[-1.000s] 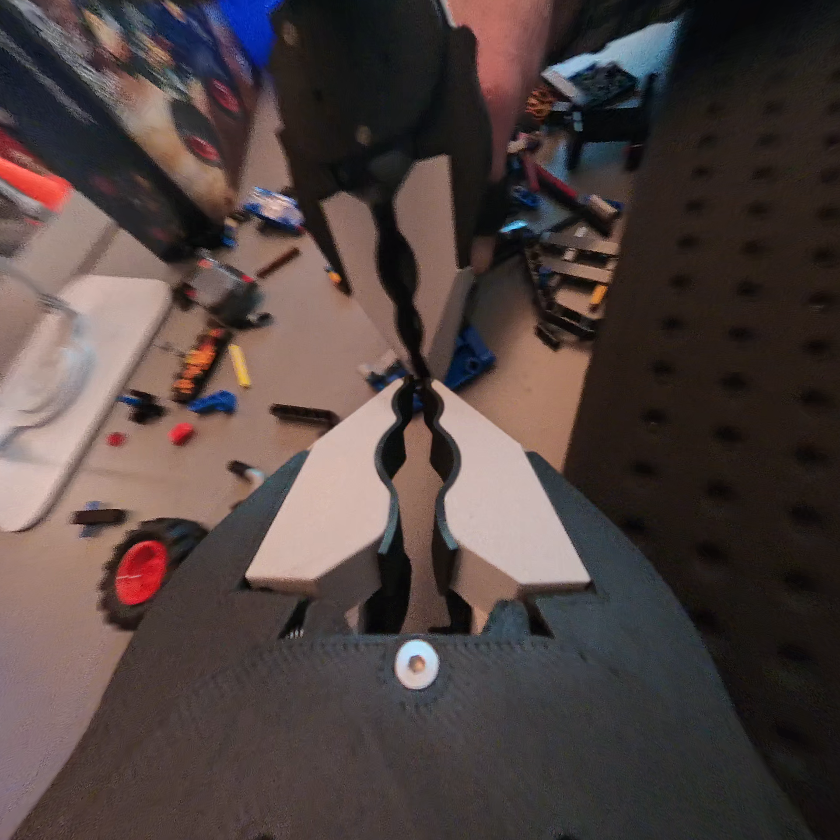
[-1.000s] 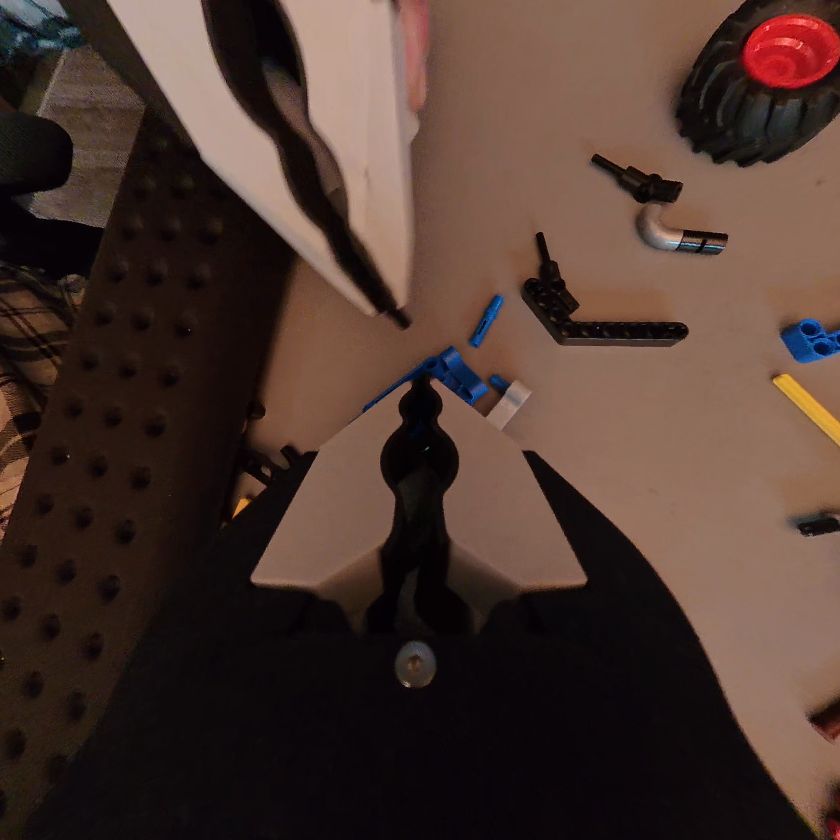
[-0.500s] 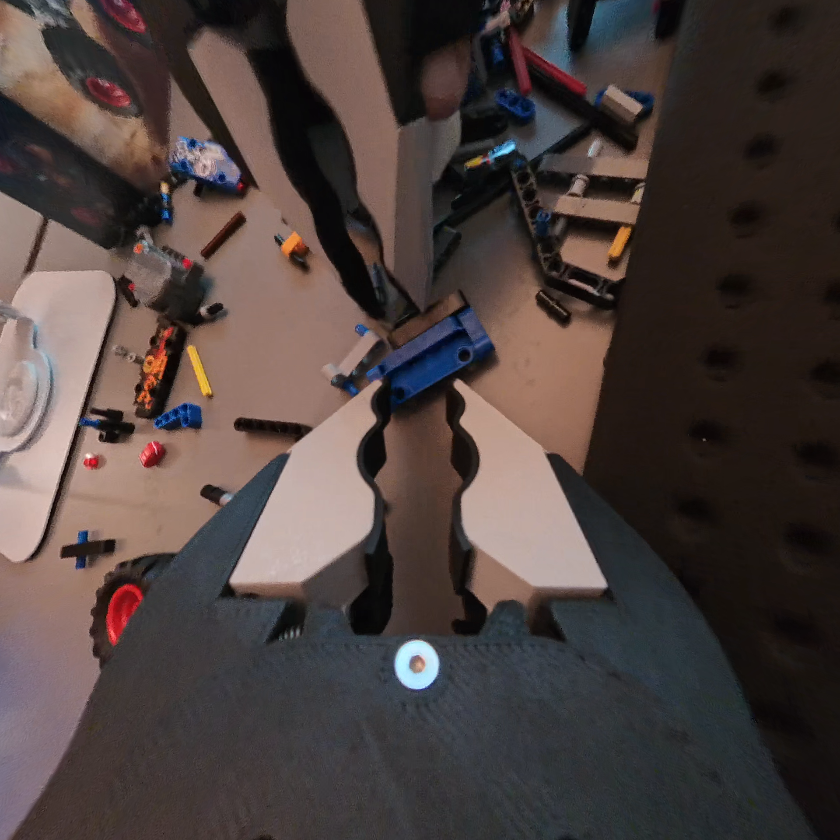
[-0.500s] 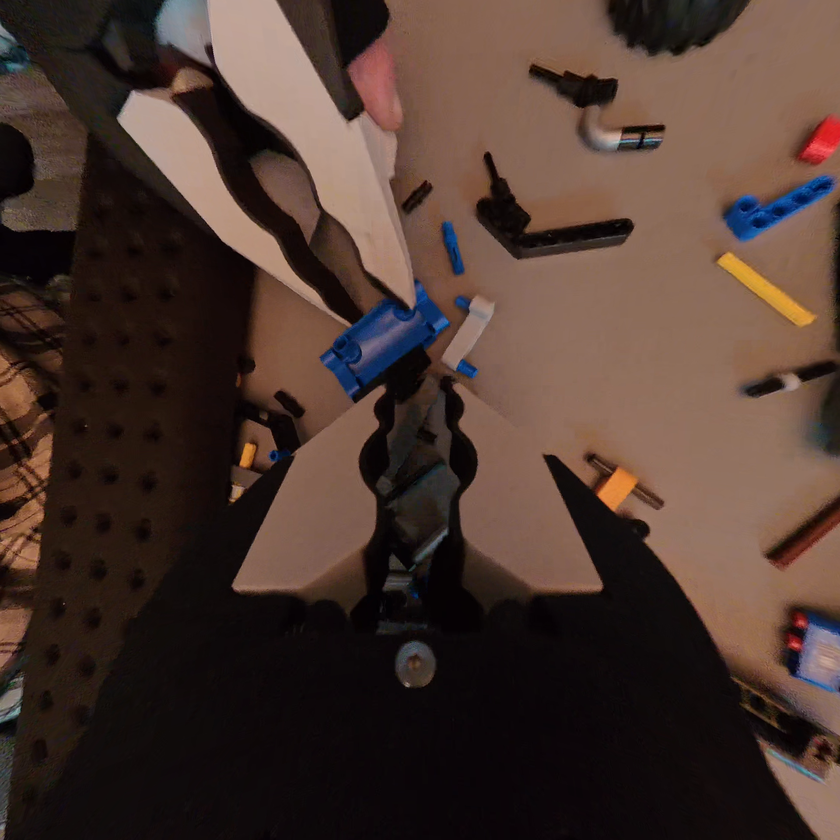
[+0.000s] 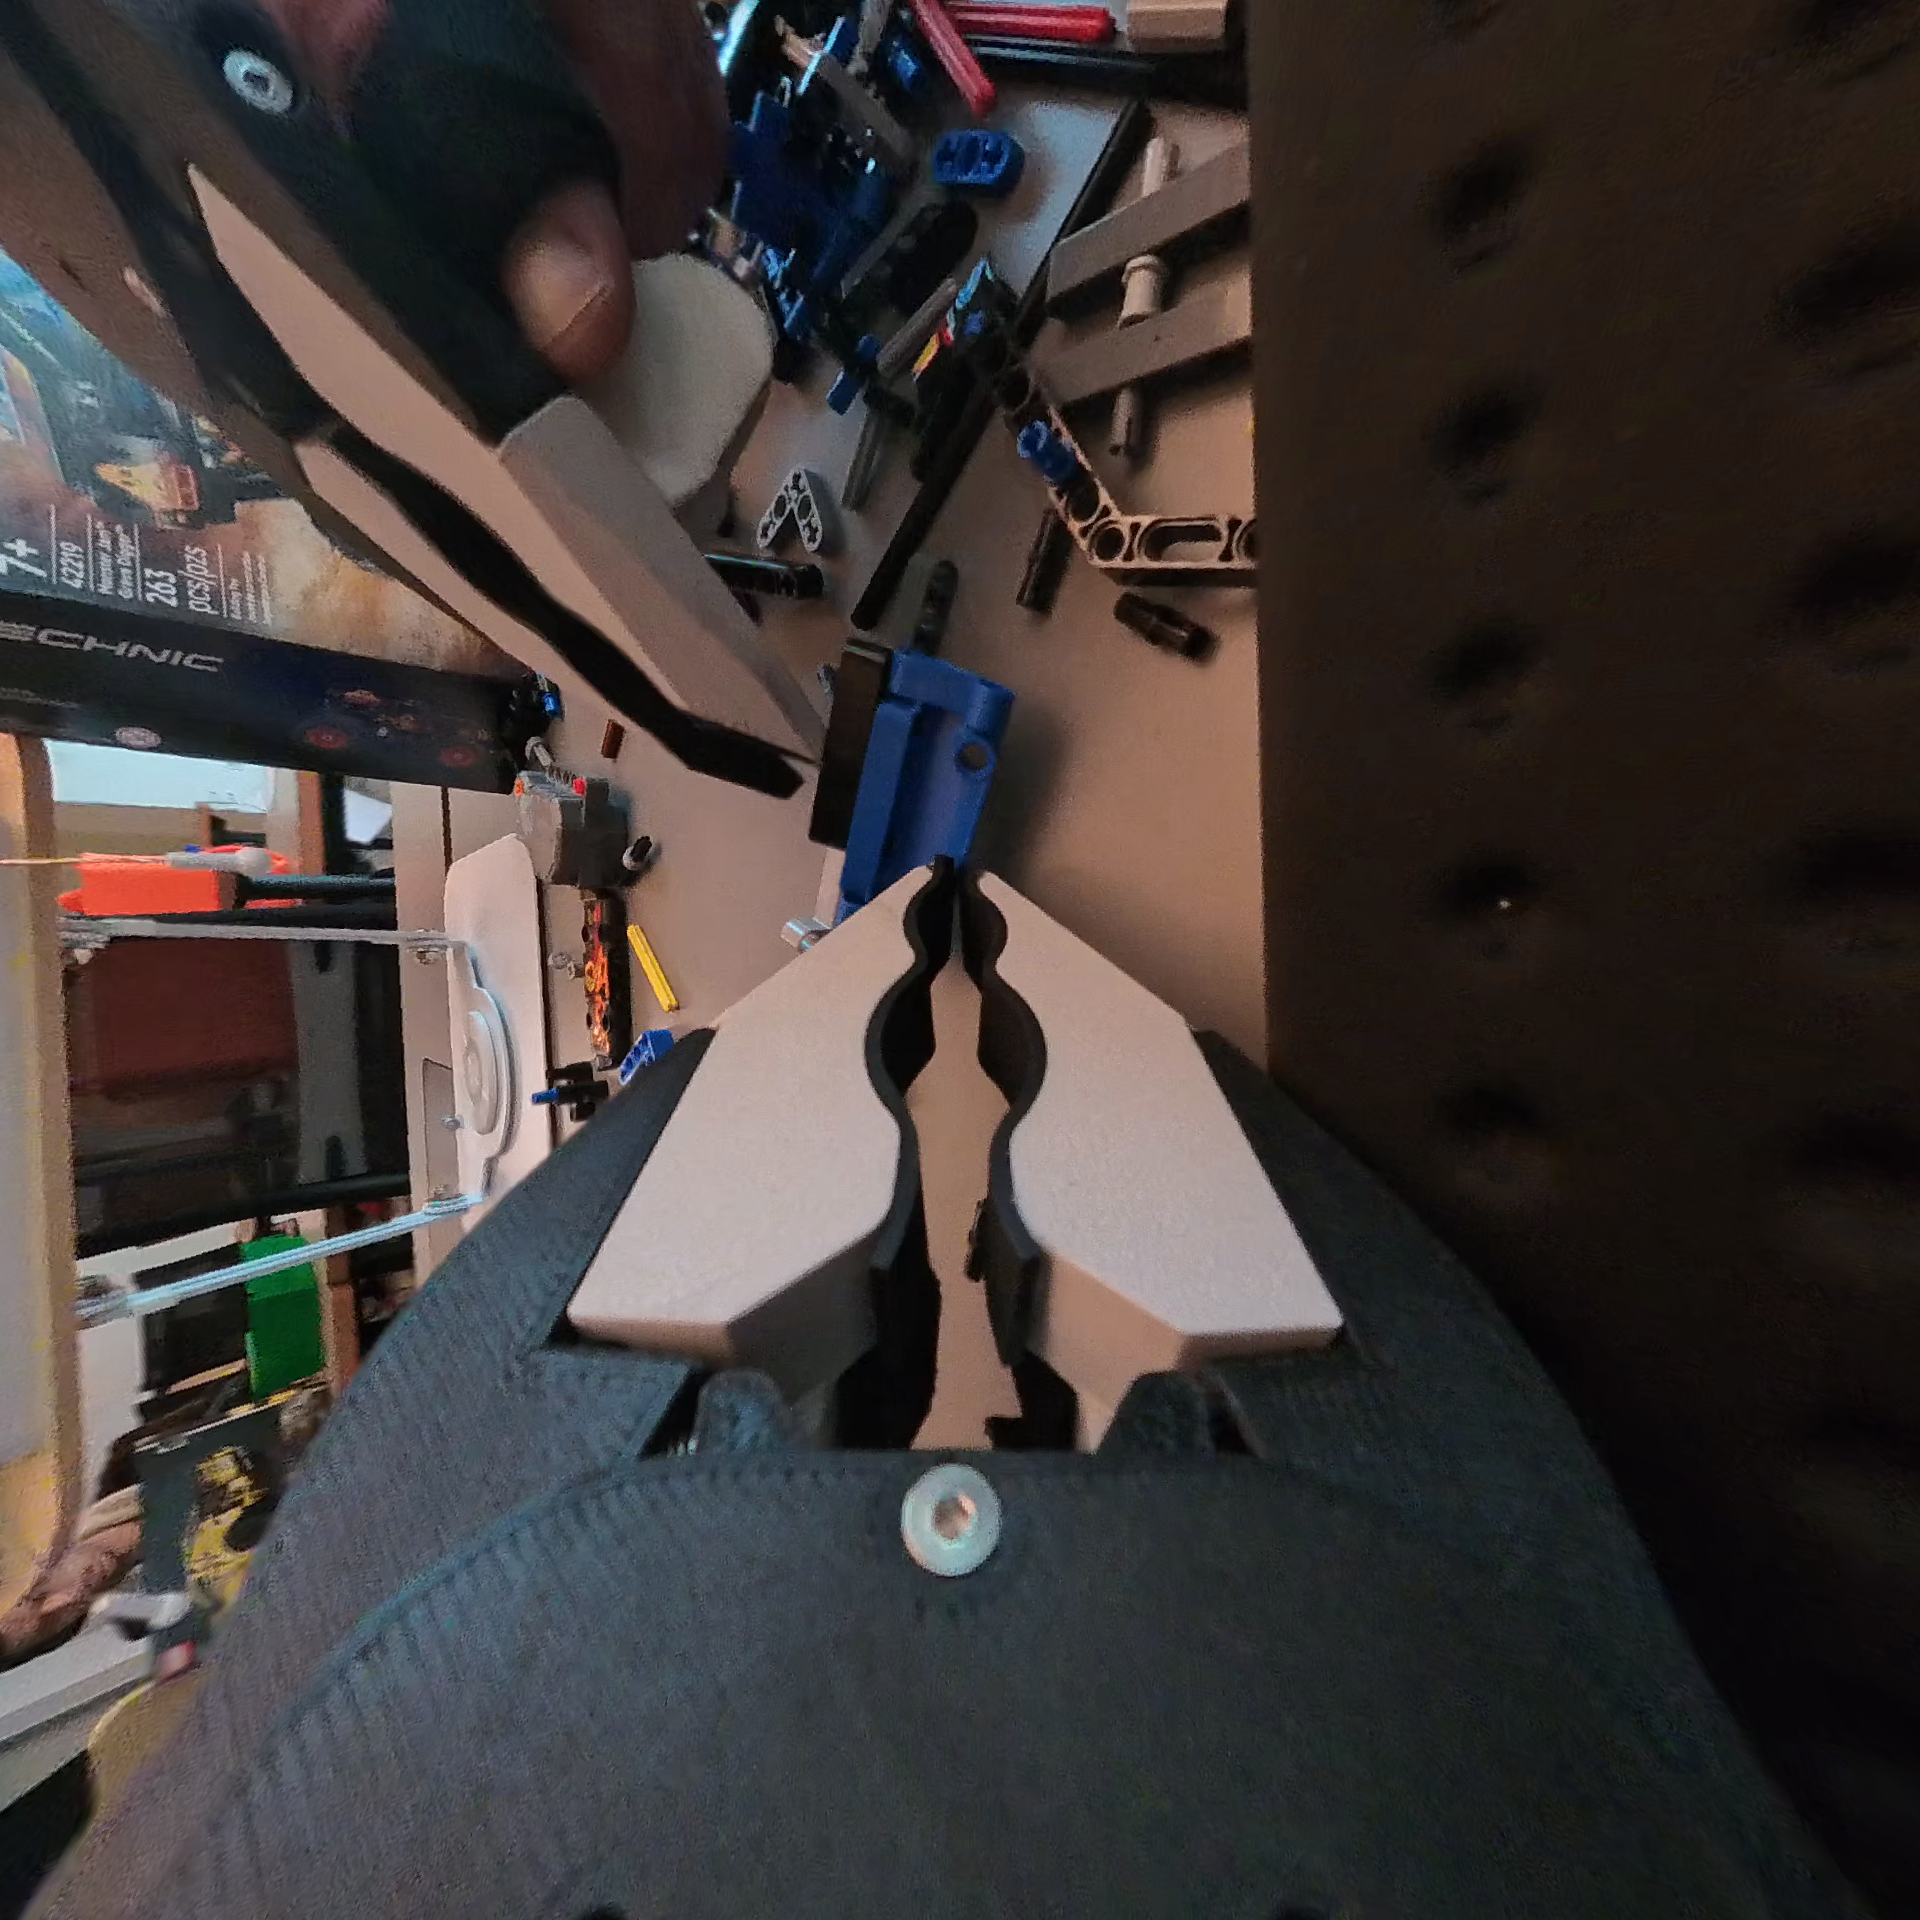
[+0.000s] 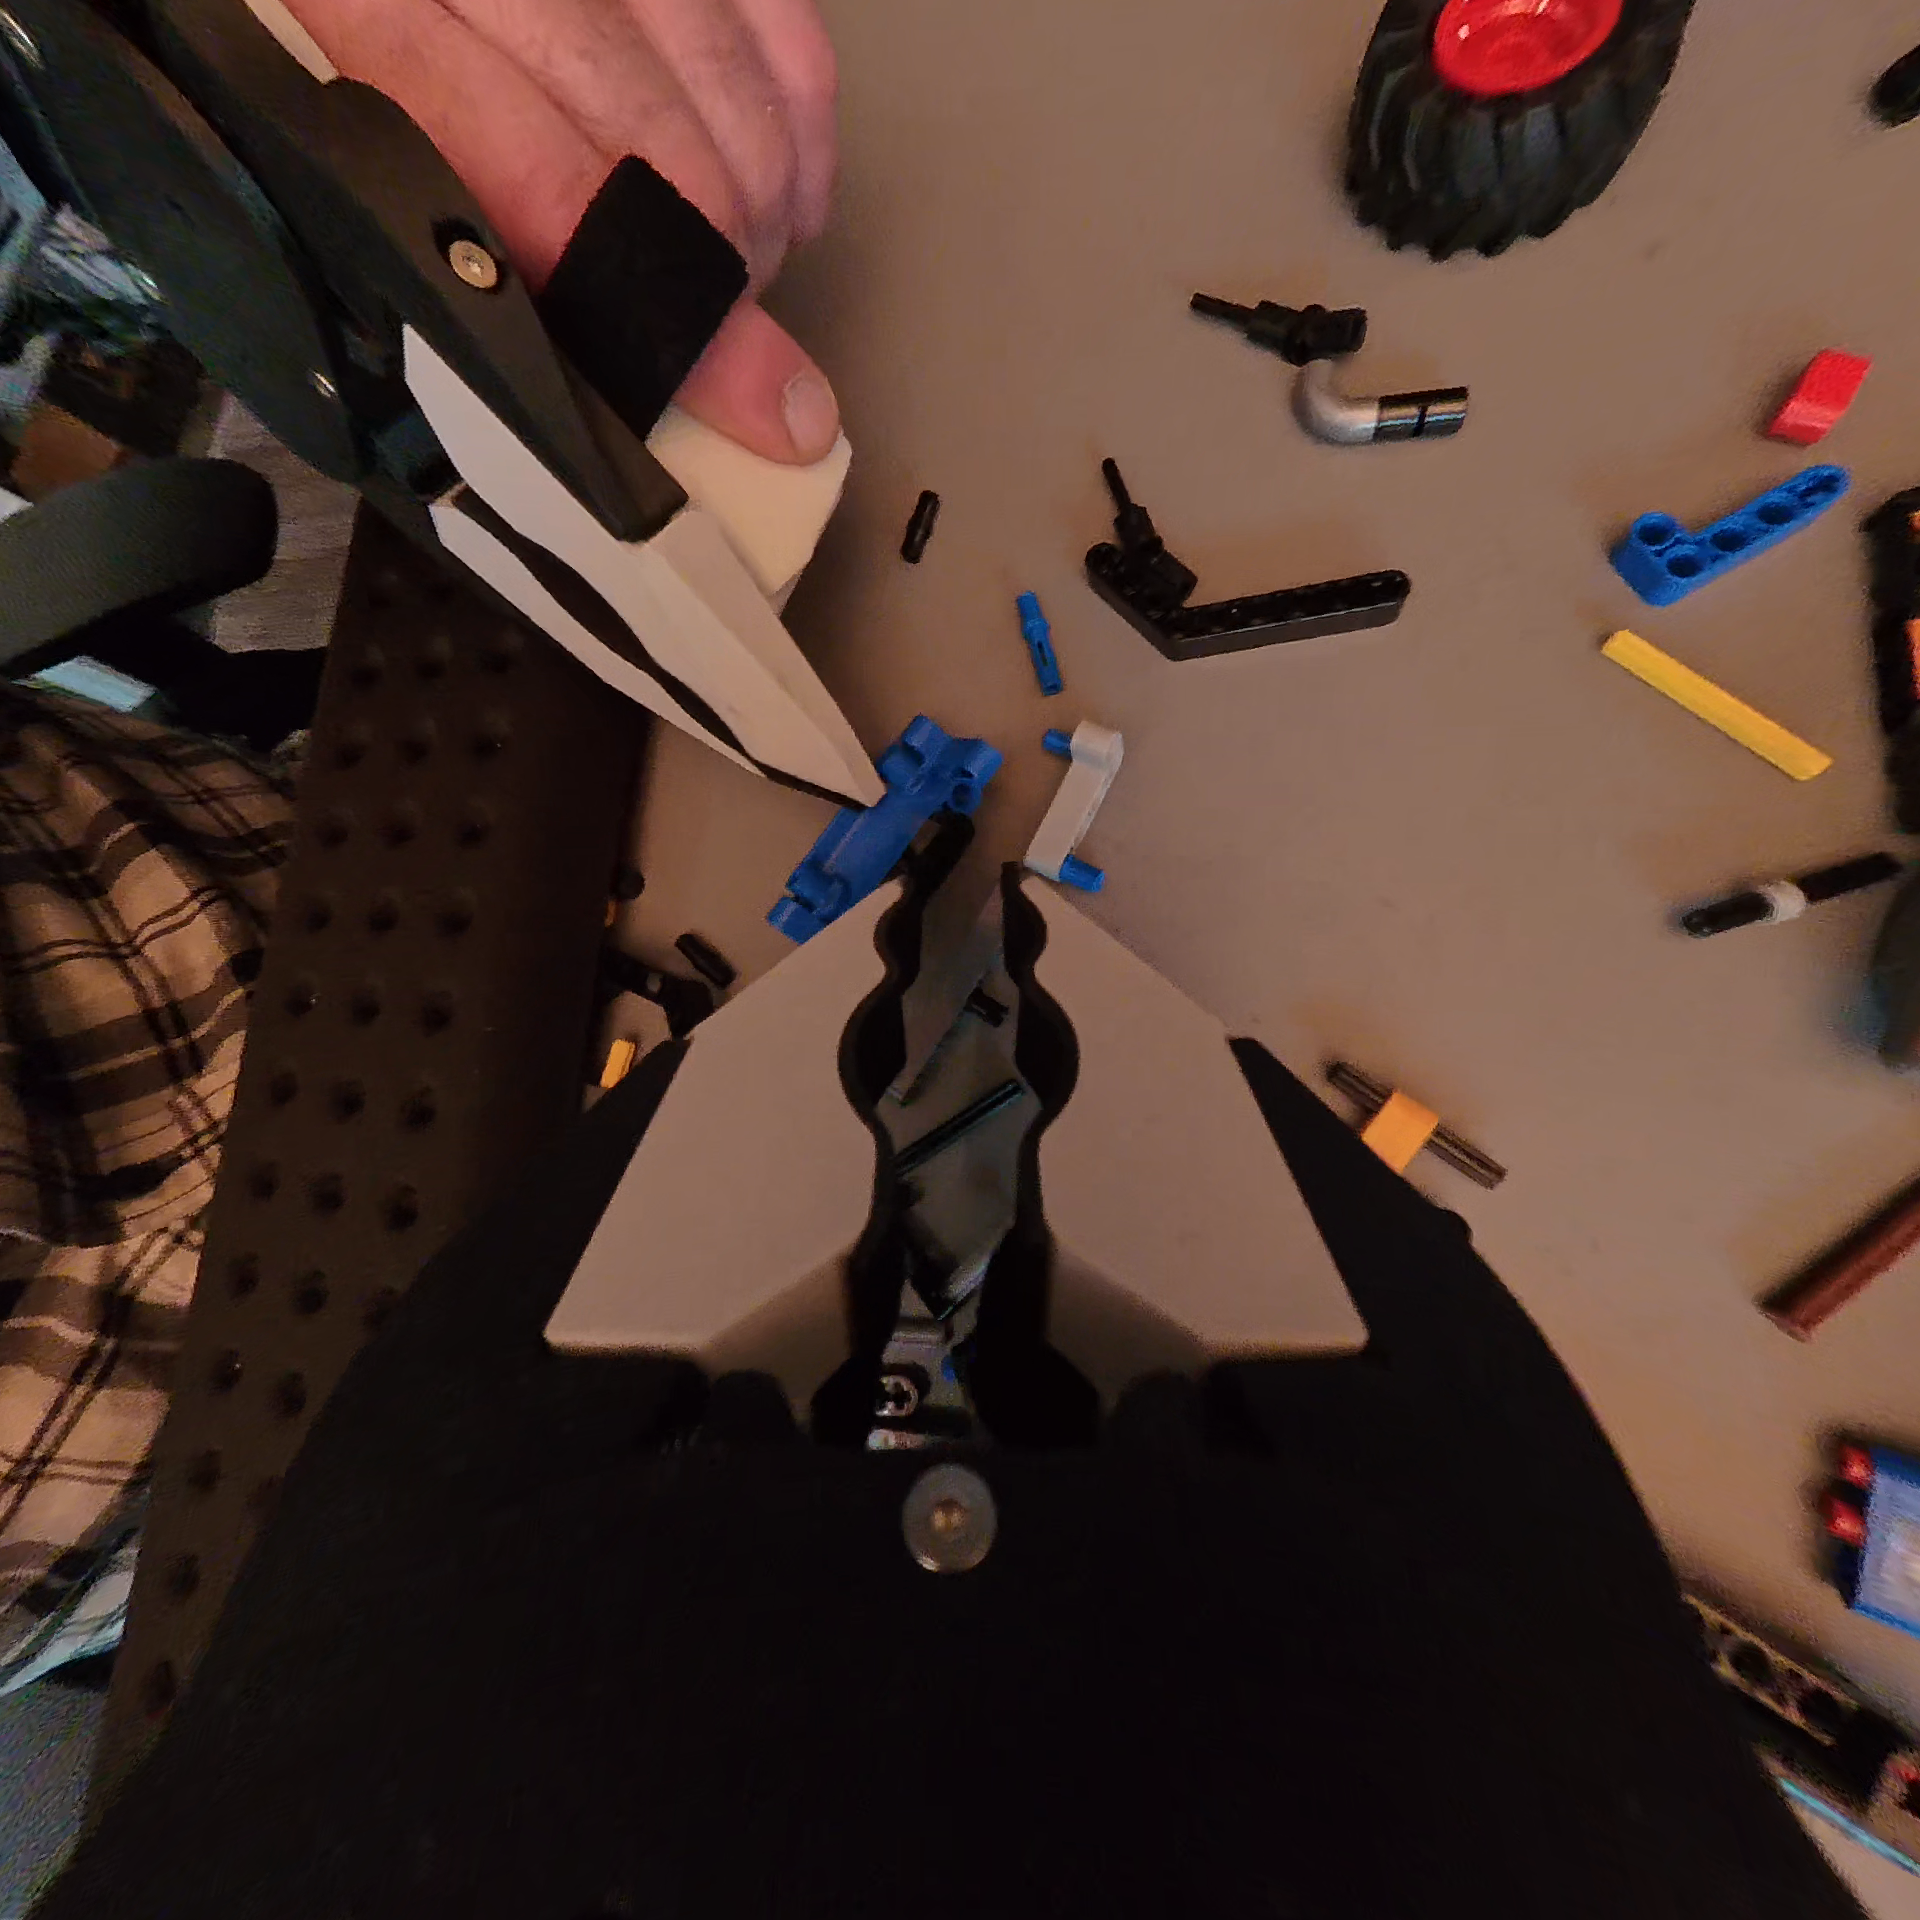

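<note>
Closing in over the last half second, my left gripper (image 5: 948, 883) has drawn its fingers from a wide gap to a bare slit, and the blue piece (image 5: 914, 769) has swung from lying crosswise ahead of me to running lengthwise away from my tips. Those fingers now seem pinched on its near edge. The right wrist view agrees, showing their points pressed against the upper end of the blue piece (image 6: 883, 831), with my hand (image 6: 623, 156) squeezing the handle behind them. My right gripper (image 6: 961, 883) meets the piece from the opposite side. Its fingers stand a little apart, with a black part attached to the blue one just at their tips, and I cannot tell whether they actually grip it. Taking it from two ends like this looks to me like a way of steadying something too small for one grip to control. The piece sits low over the tan surface (image 6: 1351, 883), close beside the dark perforated board (image 6: 416, 935). Loose parts lie around it: a grey lever with blue pins (image 6: 1075, 800) just to one side, a black angled beam (image 6: 1247, 613) farther off, a yellow strip (image 6: 1714, 707), and a wheel with a red hub (image 6: 1507, 114) well apart.
</note>
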